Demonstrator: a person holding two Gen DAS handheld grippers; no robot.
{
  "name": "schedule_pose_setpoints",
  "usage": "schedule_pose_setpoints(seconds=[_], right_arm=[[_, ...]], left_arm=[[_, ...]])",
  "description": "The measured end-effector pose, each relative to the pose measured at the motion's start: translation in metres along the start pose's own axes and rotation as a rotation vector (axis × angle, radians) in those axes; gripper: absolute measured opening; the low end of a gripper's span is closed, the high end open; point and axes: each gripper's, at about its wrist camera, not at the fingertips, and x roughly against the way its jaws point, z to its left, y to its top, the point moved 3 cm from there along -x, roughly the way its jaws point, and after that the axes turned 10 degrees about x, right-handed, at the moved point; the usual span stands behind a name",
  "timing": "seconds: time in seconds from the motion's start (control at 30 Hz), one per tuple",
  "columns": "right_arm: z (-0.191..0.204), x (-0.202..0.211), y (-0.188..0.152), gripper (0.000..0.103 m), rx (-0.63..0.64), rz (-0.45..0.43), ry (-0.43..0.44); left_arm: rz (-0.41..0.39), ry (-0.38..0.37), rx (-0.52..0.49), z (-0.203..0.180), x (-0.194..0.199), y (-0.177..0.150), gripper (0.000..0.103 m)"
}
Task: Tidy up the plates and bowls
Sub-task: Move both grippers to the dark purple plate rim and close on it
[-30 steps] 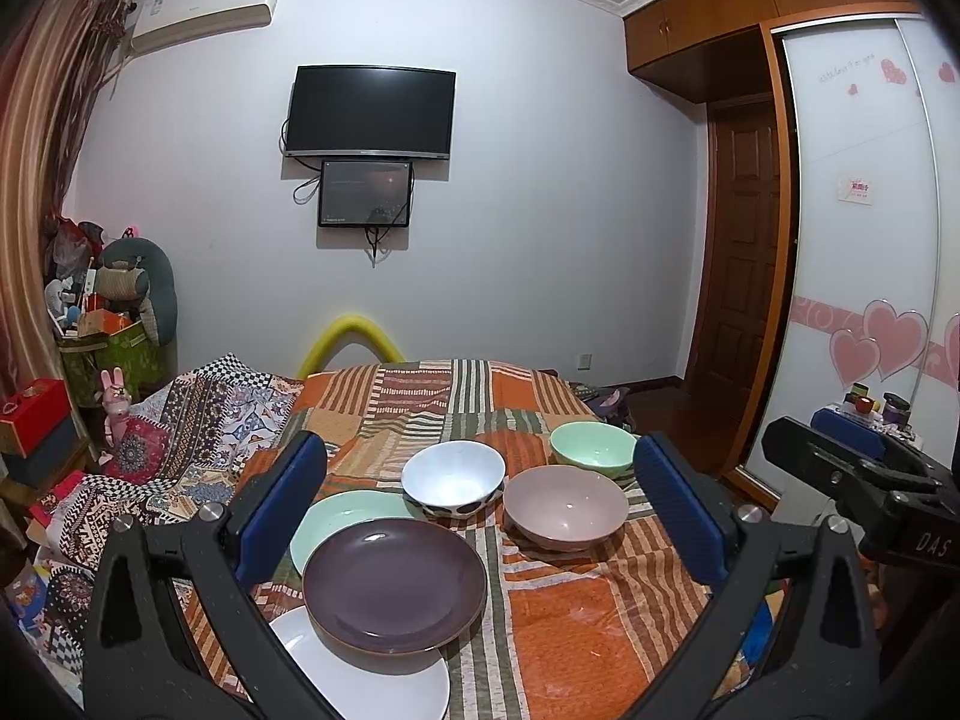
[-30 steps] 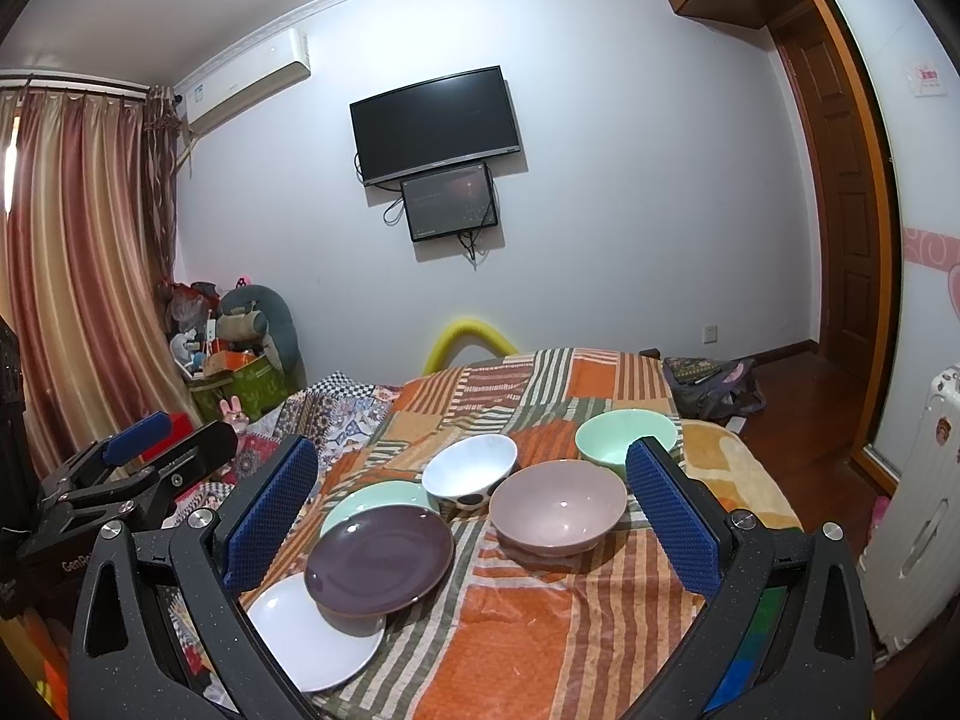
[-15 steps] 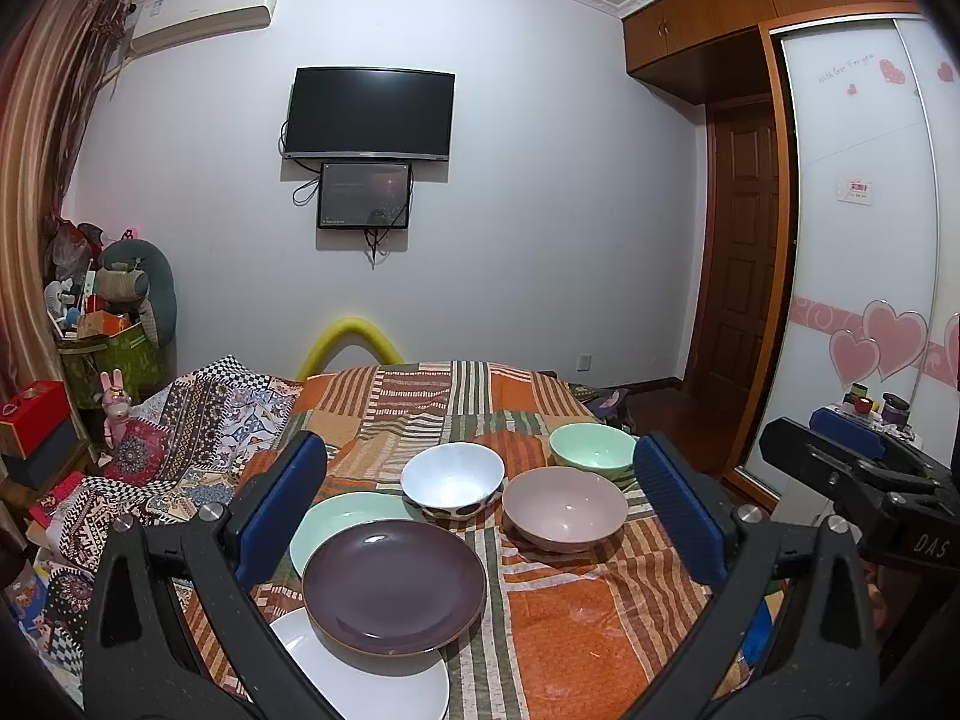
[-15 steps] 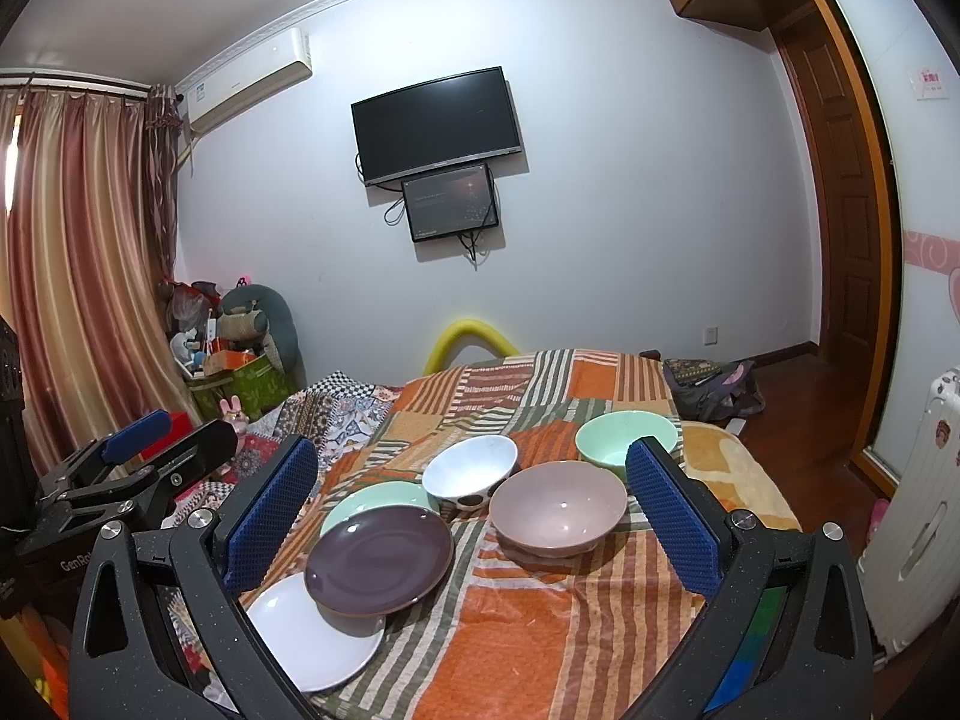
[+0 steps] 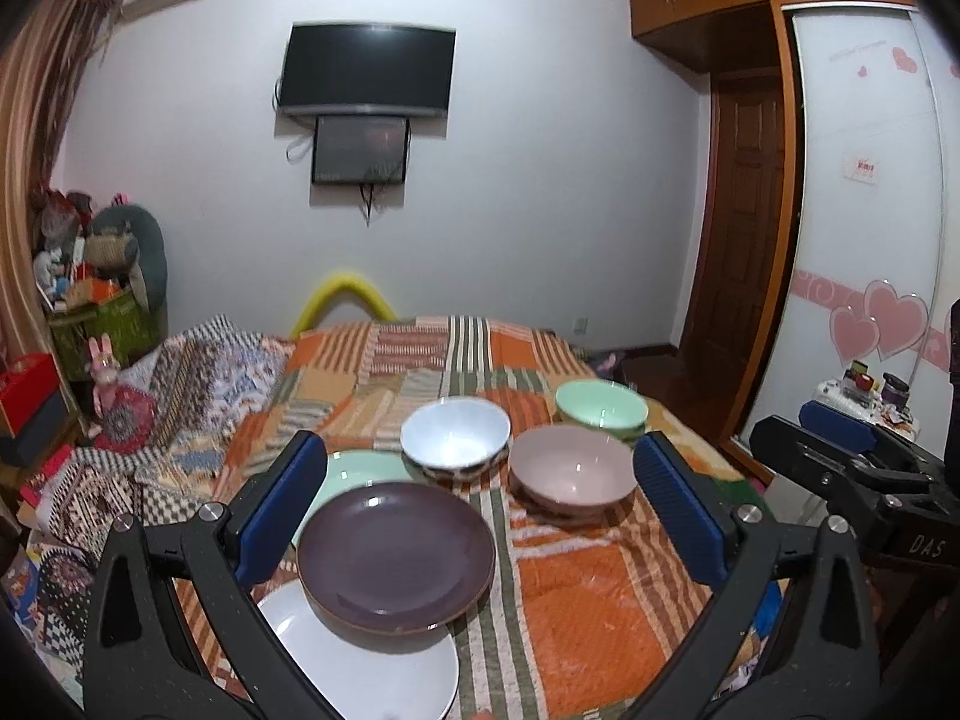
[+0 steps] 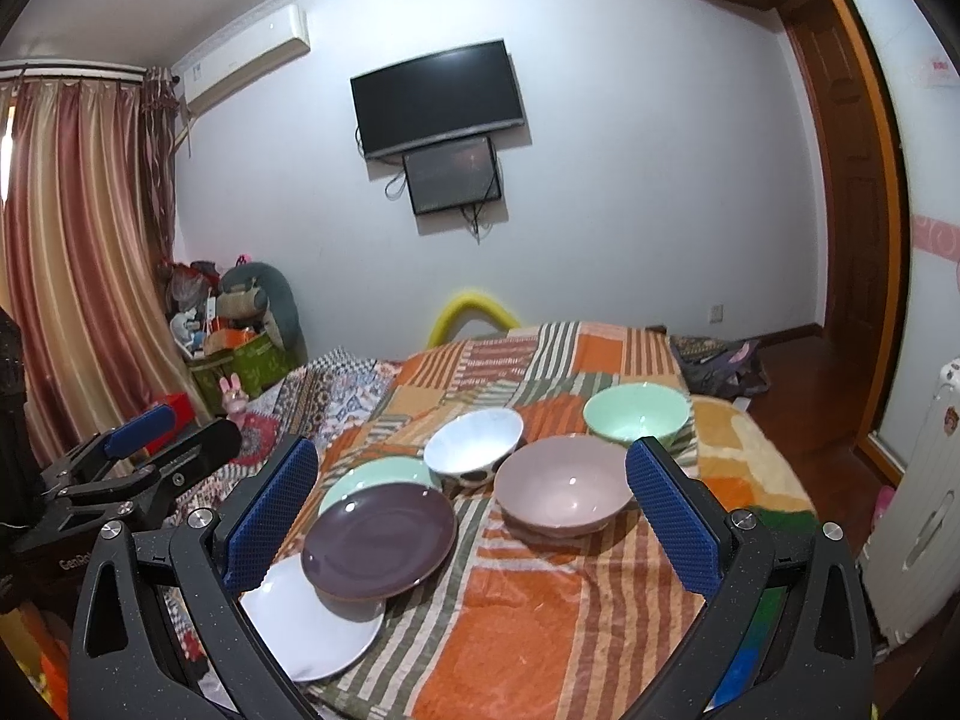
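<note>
I find six pieces of crockery on my patchwork blanket point(image 5: 588, 612), all upright and empty. Landmark: the purple plate point(image 5: 396, 558). It overlaps the white plate point(image 5: 384, 672) nearest me and the pale green plate point(image 5: 360, 468) behind it. Beyond it stands the white bowl point(image 5: 455, 438), patterned outside. To its right sits the pink bowl point(image 5: 573, 471); farther right and back, the green bowl point(image 5: 601, 409).

Both wrist cams sit side by side, looking down the bed point(image 5: 540, 588) toward the TV point(image 6: 438, 99) wall; both catch the same dishes up close.
</note>
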Motion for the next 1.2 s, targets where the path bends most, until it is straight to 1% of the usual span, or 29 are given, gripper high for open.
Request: schedule_pose_setpoints(seconds=[0.17, 0.3, 0.37, 0.4, 0.5, 0.57, 0.63, 0.73, 0.83, 0.93, 1.0, 1.03, 1.1, 1.17, 1.2], right_arm=[[0.009, -0.028, -0.014, 0.103, 0.018, 0.077, 0.022], [0.014, -0.048, -0.024, 0.103, 0.023, 0.135, 0.038], [0.015, -0.058, -0.027, 0.103, 0.019, 0.162, 0.046], [0.015, -0.063, -0.029, 0.103, 0.015, 0.175, 0.047], [0.017, -0.078, -0.032, 0.102, 0.001, 0.207, 0.064], [0.016, -0.089, -0.035, 0.102, -0.02, 0.228, 0.08], [0.017, -0.101, -0.036, 0.102, -0.032, 0.249, 0.087], [0.018, -0.116, -0.039, 0.102, -0.036, 0.263, 0.09], [0.023, -0.131, -0.044, 0.095, -0.025, 0.29, 0.099], [0.027, -0.145, -0.051, 0.09, -0.015, 0.319, 0.104], [0.029, -0.155, -0.056, 0.084, -0.019, 0.342, 0.113], [0.03, -0.16, -0.059, 0.083, -0.023, 0.359, 0.121], [0.031, -0.168, -0.065, 0.079, -0.032, 0.388, 0.132], [0.031, -0.175, -0.07, 0.077, -0.037, 0.413, 0.138], [0.031, -0.179, -0.074, 0.074, -0.039, 0.427, 0.142]], left_arm=[[0.05, 0.044, 0.028, 0.025, -0.023, -0.008, 0.103], [0.105, 0.058, 0.089, 0.053, -0.045, -0.013, 0.103], [0.125, 0.075, 0.111, 0.067, -0.054, -0.017, 0.103], [0.136, 0.094, 0.117, 0.075, -0.061, -0.018, 0.102], [0.175, 0.134, 0.132, 0.097, -0.081, -0.023, 0.094], [0.203, 0.146, 0.146, 0.108, -0.092, -0.027, 0.089], [0.239, 0.161, 0.167, 0.124, -0.105, -0.032, 0.086], [0.271, 0.198, 0.166, 0.143, -0.122, -0.038, 0.082], [0.302, 0.221, 0.157, 0.156, -0.135, -0.044, 0.079], [0.34, 0.222, 0.159, 0.166, -0.147, -0.049, 0.073], [0.361, 0.229, 0.159, 0.173, -0.156, -0.054, 0.07], [0.37, 0.231, 0.16, 0.176, -0.16, -0.056, 0.068], [0.394, 0.226, 0.169, 0.182, -0.168, -0.061, 0.063], [0.416, 0.218, 0.178, 0.186, -0.174, -0.066, 0.058], [0.426, 0.214, 0.182, 0.188, -0.177, -0.069, 0.056]])
